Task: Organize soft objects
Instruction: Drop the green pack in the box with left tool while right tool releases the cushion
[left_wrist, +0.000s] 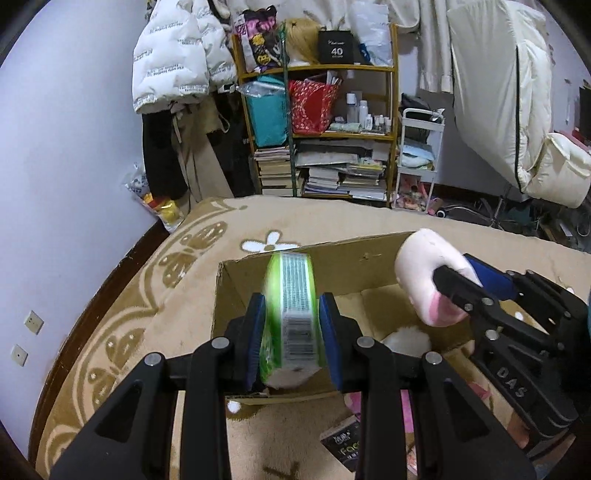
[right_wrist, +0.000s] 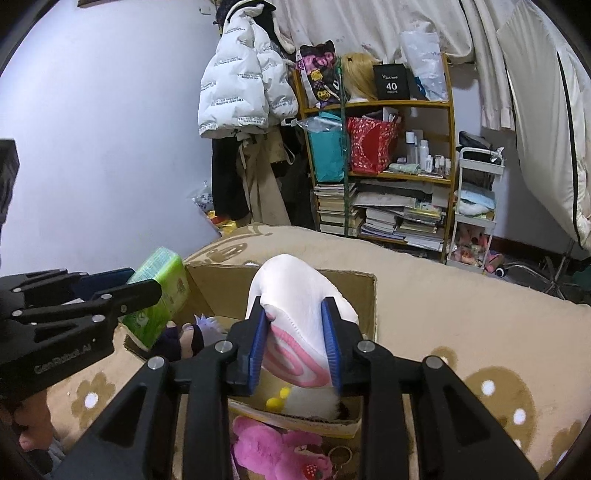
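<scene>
Green crinkly tissue pack (left_wrist: 291, 314) pinched by left gripper (left_wrist: 291, 325); right gripper (right_wrist: 295, 343) squeezes a plush white-pink toy (right_wrist: 299, 310) above cardboard box (right_wrist: 354, 291).

Cluttered bookshelf (left_wrist: 321, 122), white puffer jacket (right_wrist: 240, 81), floral blanket (left_wrist: 122, 314)

A green tissue pack (left_wrist: 291, 314) stands on edge, held above the near left of the open cardboard box (left_wrist: 295, 266). A white-and-pink plush (right_wrist: 303, 325) hangs over its right side.

Tissue pack (left_wrist: 291, 310) left of plush (left_wrist: 428, 277), above box (left_wrist: 236, 280)
</scene>
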